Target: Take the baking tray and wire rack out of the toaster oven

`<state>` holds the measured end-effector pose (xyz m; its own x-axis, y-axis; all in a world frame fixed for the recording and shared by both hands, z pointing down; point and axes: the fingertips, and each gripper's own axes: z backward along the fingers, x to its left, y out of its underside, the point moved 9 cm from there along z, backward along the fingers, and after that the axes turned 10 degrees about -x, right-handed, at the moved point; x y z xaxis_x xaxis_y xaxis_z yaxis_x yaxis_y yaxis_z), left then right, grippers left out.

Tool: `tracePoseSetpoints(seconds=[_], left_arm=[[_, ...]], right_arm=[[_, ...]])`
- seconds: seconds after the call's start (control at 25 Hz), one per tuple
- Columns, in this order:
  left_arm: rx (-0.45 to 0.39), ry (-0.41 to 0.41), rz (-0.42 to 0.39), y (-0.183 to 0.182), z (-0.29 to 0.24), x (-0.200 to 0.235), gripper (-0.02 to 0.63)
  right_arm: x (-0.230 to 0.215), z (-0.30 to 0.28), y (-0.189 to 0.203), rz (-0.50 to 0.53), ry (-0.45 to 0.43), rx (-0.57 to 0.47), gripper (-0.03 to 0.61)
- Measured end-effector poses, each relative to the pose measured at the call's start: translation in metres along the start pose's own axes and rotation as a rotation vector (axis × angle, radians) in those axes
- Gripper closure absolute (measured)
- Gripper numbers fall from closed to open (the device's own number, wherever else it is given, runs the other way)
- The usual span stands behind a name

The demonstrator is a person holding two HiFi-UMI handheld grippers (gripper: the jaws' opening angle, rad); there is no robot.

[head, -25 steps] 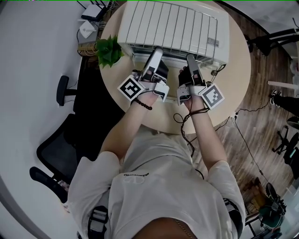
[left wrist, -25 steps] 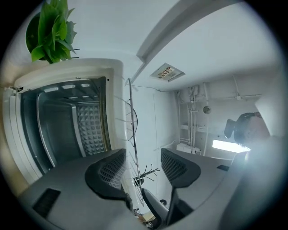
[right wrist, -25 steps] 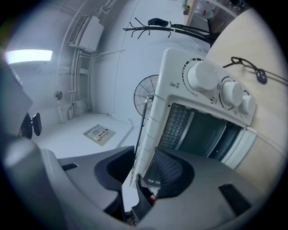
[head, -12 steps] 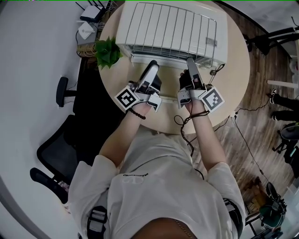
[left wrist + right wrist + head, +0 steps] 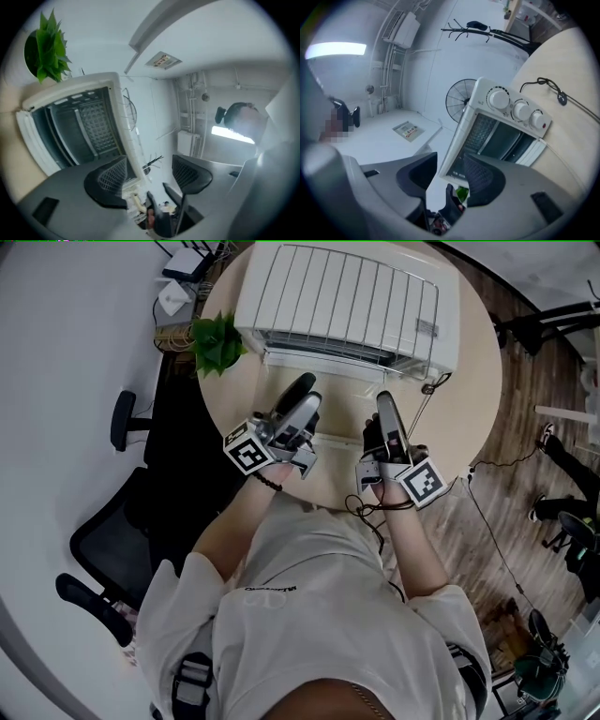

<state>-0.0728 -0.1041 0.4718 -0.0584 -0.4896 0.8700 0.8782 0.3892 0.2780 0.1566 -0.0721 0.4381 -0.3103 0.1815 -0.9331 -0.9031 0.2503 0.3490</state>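
Both grippers have pulled back from the oven (image 5: 347, 306), which sits at 12 o'clock on the table (image 5: 469, 399). A second ago their tips were at its front edge. Now they hang over the bare tabletop toward 6 o'clock, well clear of it.

The left gripper (image 5: 307, 395) has just been opening its jaws. They went wide, then eased in a touch, and its own view shows the pads spread with nothing between them, only the oven's side edge beyond. The right gripper (image 5: 386, 411) has also just been opening. Its pads stand apart and empty, and the oven front lies beyond them.

The door (image 5: 35, 136) is dropped open, and the left gripper view looks straight into the cavity. A grid (image 5: 96, 126) shows deep inside. It may be the rack or the tray, I cannot tell which, but neither one is on the table, so both are still in the oven. The plant (image 5: 217, 341) stands at 10 o'clock, beside the oven's left corner.

This looks like the end of the door-opening step, with the handle let go and the hands drawn clear. The way in is open, and the next move would likely be a reach into the cavity for an edge to pinch.
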Motion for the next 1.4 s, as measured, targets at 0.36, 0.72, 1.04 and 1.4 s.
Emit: tracePoseSetpoints(seconds=[0.36,0.72,1.04,1.4], left_arm=[[-0.092,-0.262,0.067,0.010,-0.005,0.104,0.350],[-0.155,-0.349,0.105,0.011,-0.013,0.161,0.373],[-0.188,-0.347,0.129,0.011,-0.031,0.174,0.373],[-0.215,-0.353,0.134,0.010,-0.042,0.188,0.432]], right_arm=[[-0.095,-0.046,0.039,-0.087,0.125,0.075,0.402],[-0.144,-0.089,0.053,-0.144,0.197,0.018,0.402],[-0.170,-0.106,0.048,-0.153,0.235,-0.033,0.402],[-0.175,-0.120,0.040,-0.155,0.233,-0.069,0.405]])
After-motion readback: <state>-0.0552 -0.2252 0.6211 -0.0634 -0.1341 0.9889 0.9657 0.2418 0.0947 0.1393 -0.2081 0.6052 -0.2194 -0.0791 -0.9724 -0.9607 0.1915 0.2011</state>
